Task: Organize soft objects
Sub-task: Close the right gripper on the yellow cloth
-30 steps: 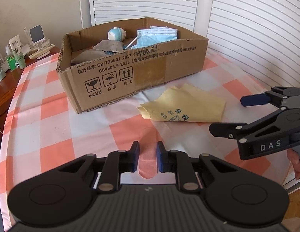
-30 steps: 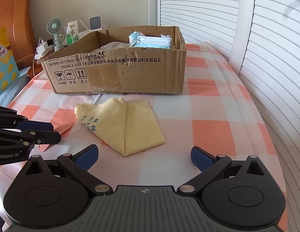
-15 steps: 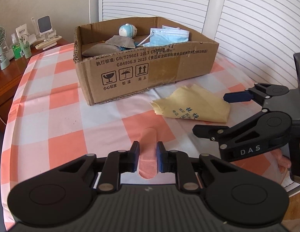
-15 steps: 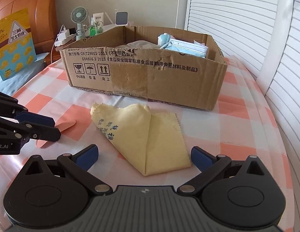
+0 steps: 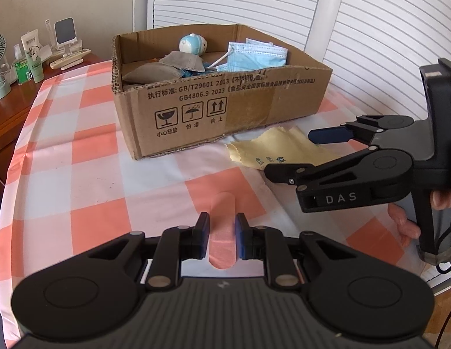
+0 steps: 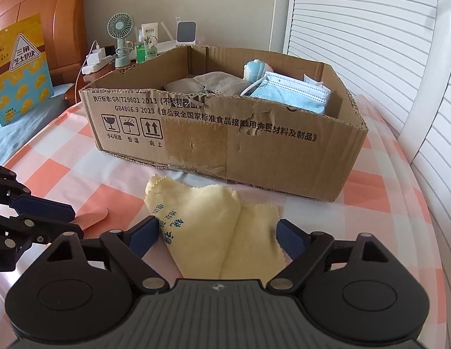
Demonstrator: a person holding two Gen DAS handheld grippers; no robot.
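Note:
On the checked tablecloth, just in front of the cardboard box [image 6: 225, 136], lies a folded yellow cloth [image 6: 202, 212] with blue print. My right gripper [image 6: 216, 224] straddles the cloth's near part; its jaws are closing, with the cloth between them but not pinched. In the left wrist view the right gripper [image 5: 292, 154] hovers over the yellow cloth [image 5: 272, 145]. My left gripper [image 5: 222, 218] is shut on a flat pink strip [image 5: 222, 232] low over the table. The right wrist view shows the pink strip [image 6: 94, 213] poking out of the left gripper [image 6: 71, 219].
The open box [image 5: 254, 101] holds blue face masks [image 5: 254, 55], grey cloth pouches [image 5: 155, 71] and a small round toy [image 5: 193, 43]. A wooden nightstand [image 5: 10, 110] with a fan and bottles stands at the left. White louvred doors rise behind and right of the table.
My right gripper has moved forward over the yellow cloth and its jaws have narrowed around it. The left gripper still holds the pink strip in about the same spot.

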